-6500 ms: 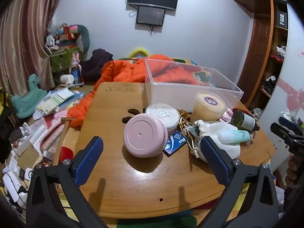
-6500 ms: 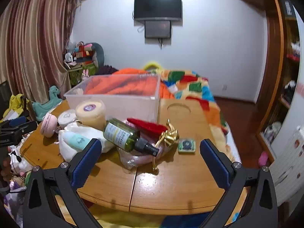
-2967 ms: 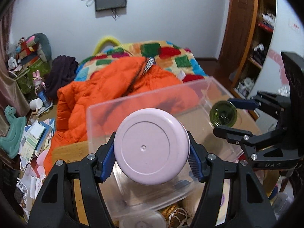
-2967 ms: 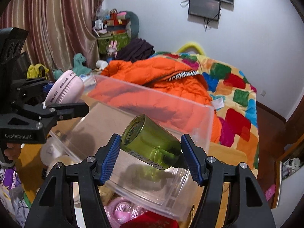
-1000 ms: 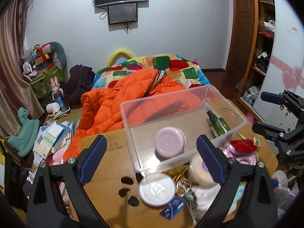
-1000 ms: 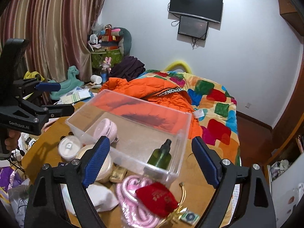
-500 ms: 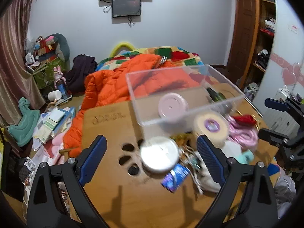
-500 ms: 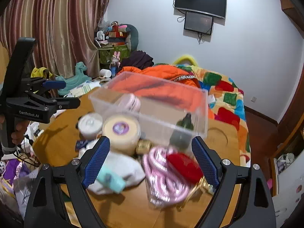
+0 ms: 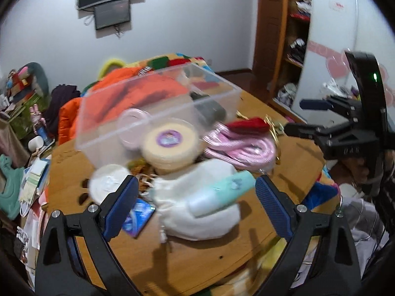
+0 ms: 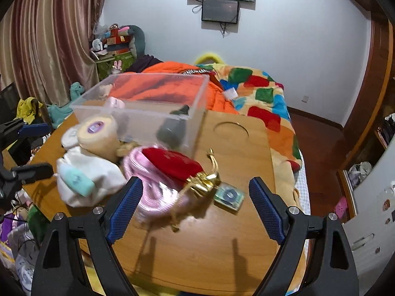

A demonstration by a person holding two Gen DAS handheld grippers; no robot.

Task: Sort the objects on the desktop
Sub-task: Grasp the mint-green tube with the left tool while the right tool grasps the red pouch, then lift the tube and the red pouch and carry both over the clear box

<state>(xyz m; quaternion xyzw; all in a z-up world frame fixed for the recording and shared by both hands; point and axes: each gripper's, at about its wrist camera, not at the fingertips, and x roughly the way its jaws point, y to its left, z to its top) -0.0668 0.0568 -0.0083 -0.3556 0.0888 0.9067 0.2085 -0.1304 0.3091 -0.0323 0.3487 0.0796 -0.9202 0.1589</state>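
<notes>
One clear bin (image 9: 158, 113), two items inside

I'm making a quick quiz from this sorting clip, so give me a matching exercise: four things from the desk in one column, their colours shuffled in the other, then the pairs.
Things:
1. Pouch
2. Tube
3. Drawstring bag
4. Coiled rope

Colours:
A. White
B. Pink
C. Red
D. Mint green

Pairs: 1-C, 2-D, 3-A, 4-B
</notes>
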